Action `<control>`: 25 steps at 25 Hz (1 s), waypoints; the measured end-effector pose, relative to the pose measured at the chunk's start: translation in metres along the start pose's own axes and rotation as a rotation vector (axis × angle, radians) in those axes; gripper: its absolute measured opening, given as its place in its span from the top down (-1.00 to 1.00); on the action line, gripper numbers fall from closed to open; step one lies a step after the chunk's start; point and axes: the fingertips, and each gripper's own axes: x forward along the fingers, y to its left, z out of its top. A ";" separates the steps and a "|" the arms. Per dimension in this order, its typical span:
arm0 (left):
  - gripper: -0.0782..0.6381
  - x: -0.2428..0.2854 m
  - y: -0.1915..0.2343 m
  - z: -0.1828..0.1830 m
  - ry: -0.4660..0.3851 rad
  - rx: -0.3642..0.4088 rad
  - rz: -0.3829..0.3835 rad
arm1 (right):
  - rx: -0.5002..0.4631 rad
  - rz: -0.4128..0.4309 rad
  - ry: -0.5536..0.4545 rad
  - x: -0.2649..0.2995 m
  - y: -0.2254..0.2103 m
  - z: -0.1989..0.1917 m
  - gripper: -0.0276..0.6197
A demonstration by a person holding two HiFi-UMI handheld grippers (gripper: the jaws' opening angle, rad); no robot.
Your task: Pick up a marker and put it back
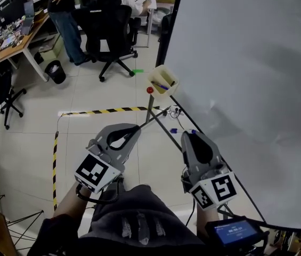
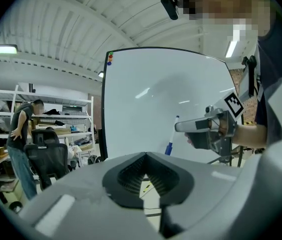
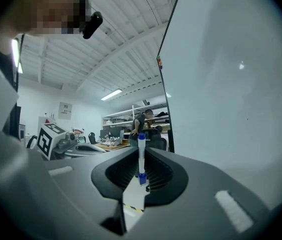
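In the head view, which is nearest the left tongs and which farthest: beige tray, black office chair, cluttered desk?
From the left tongs:
1. beige tray, just ahead, slightly right.
2. black office chair, farther back.
3. cluttered desk, far upper left.

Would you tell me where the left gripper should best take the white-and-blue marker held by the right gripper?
The white barrel of the white-and-blue marker, just below the right gripper's fingers, approached level from the side, across its length. It stands near upright, clamped high, so its longest bare stretch hangs there.
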 end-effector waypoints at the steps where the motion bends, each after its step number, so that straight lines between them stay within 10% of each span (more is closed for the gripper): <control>1: 0.76 0.001 0.002 -0.002 0.002 -0.001 0.002 | -0.001 0.003 0.001 0.002 -0.001 0.000 0.79; 25: 0.76 0.071 0.168 -0.010 -0.109 -0.020 -0.142 | -0.075 -0.219 -0.035 0.142 -0.039 0.021 0.79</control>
